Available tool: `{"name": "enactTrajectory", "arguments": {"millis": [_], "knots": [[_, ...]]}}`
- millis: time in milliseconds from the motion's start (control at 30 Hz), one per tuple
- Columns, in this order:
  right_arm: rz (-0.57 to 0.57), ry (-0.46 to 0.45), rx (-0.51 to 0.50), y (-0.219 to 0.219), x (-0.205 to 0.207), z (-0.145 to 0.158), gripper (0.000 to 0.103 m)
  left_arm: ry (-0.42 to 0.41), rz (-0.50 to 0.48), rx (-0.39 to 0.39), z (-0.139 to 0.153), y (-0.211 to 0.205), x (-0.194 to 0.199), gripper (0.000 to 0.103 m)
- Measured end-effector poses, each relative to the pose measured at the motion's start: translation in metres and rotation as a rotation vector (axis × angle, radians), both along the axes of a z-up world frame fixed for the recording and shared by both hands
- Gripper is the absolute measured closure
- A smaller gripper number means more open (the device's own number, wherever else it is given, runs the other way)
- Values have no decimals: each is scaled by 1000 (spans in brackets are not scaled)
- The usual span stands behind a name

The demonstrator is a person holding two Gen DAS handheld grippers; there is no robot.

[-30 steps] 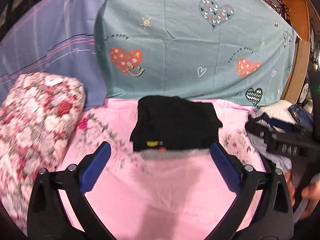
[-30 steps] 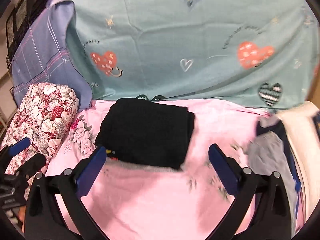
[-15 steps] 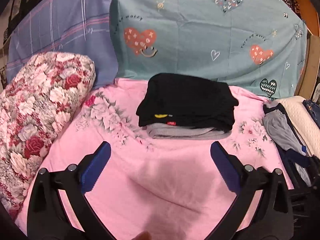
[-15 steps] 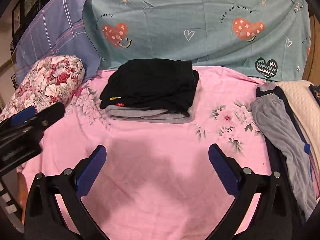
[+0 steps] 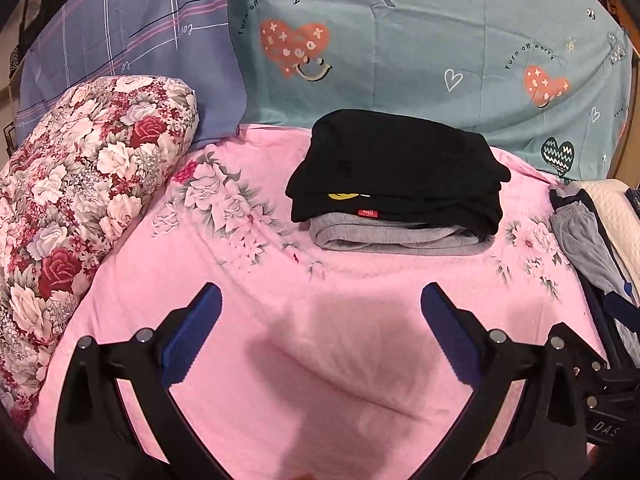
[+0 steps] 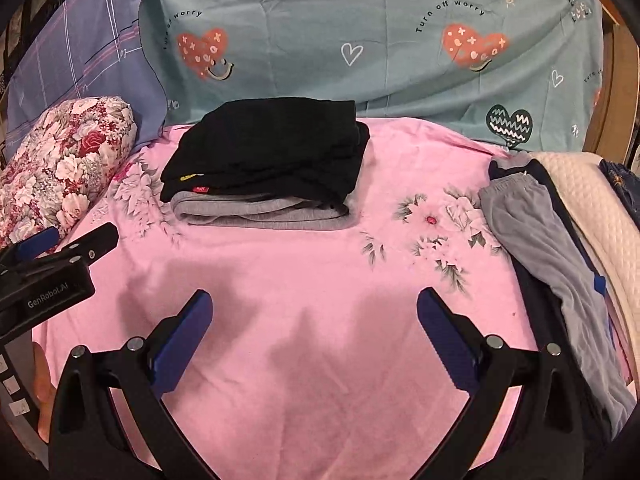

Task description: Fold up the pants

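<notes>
Left tool (image 5: 320, 338) wide apart, empty, low over pink sheet (image 5: 248, 280), right tool (image 6: 314, 336) likewise

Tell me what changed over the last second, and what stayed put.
Both grippers, left and right, pulled back from the folded black pants, which now sit farther off and lower in view. Nothing was grasped or released. Both stayed open and empty; the black pants remain stacked on the folded grey pants on the pink sheet.
</notes>
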State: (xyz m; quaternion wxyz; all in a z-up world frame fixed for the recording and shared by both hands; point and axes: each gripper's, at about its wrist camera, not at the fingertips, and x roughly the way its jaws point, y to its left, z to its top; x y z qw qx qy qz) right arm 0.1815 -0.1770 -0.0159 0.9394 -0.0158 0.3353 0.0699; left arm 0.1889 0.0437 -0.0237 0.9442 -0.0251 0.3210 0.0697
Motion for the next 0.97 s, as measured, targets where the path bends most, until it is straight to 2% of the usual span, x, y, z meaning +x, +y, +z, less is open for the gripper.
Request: {"name": "enactTrajectory", "arguments": {"millis": [467, 967], "knots": [[12, 6, 4, -2, 1, 1, 1, 6, -11, 18, -3, -4, 0, 2], [15, 5, 3, -2, 0, 1, 1, 21, -19, 4, -5, -3, 1, 2]]}}
